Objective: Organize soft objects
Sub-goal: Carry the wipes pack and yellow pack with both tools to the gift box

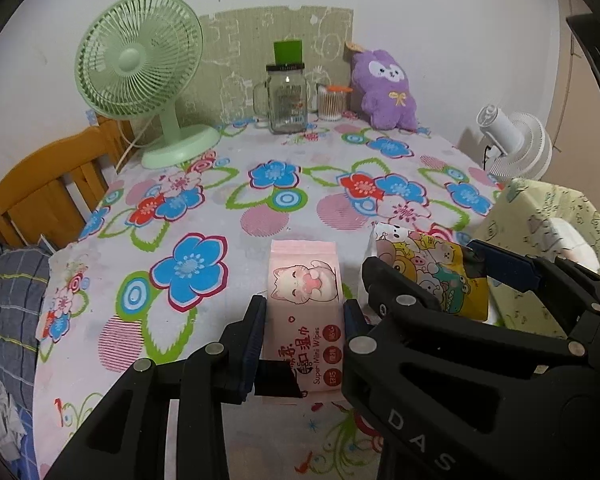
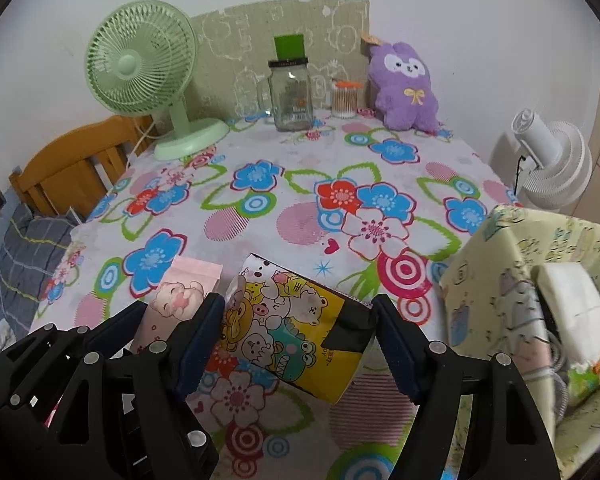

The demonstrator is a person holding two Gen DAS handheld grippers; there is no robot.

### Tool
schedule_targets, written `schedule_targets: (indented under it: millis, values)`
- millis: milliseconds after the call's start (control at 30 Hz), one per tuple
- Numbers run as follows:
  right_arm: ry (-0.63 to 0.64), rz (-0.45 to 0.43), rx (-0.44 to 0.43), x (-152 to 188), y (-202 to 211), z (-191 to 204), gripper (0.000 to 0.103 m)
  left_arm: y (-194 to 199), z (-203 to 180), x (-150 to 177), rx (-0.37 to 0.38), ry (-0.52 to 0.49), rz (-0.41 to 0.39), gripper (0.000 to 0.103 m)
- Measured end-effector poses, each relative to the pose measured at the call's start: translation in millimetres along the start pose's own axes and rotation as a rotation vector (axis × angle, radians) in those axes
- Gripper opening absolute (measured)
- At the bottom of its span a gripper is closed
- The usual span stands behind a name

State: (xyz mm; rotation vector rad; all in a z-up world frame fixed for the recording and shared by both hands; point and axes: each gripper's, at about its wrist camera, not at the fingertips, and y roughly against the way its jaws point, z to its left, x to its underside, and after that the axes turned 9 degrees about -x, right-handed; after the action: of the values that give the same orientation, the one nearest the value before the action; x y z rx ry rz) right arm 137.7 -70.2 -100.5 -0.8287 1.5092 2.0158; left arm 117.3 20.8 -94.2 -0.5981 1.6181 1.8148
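A pink wet-wipes pack (image 1: 304, 280) with a cat print hangs above the flowered tablecloth (image 1: 260, 200), my left gripper (image 1: 304, 306) shut on its sides. To its right is a yellow tissue pack (image 2: 296, 328) with cartoon animals, tilted and lifted off the cloth. My right gripper (image 2: 298, 302) is shut on it, with a blue pad pressing each end. The right gripper (image 1: 426, 260) and its pack (image 1: 440, 276) also show in the left wrist view. The pink pack (image 2: 180, 292) shows at the lower left of the right wrist view. A purple plush toy (image 2: 404, 88) sits against the back wall.
A pale green fabric box (image 2: 500, 264) holding white tissue (image 2: 572, 304) stands at the table's right edge. At the back stand a green fan (image 2: 140, 68), a glass jar (image 2: 292, 96) and a cotton-swab tub (image 2: 345, 100). A white fan (image 2: 552, 160) is off the right side, a wooden frame (image 2: 72, 160) on the left.
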Motion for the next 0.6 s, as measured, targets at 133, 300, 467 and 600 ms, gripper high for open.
schedule_targets:
  millis: [133,300,467,600]
  values:
    - [0.007,-0.024,-0.002,1.4,17.2,0.6,0.077,16.1,-2.7,1.6,-0.003,0.001,-0.024,0.039]
    - [0.017,-0.048,0.0,3.6,35.9,1.0,0.077,34.3,-6.5,3.0,0.004,0.005,-0.051,0.039]
    - [0.031,-0.077,-0.001,6.3,57.2,1.1,0.077,52.7,-11.1,4.8,0.0,0.008,-0.082,0.039]
    - [0.039,-0.098,-0.003,8.1,71.8,0.5,0.077,66.1,-15.8,5.8,-0.005,0.01,-0.104,0.039]
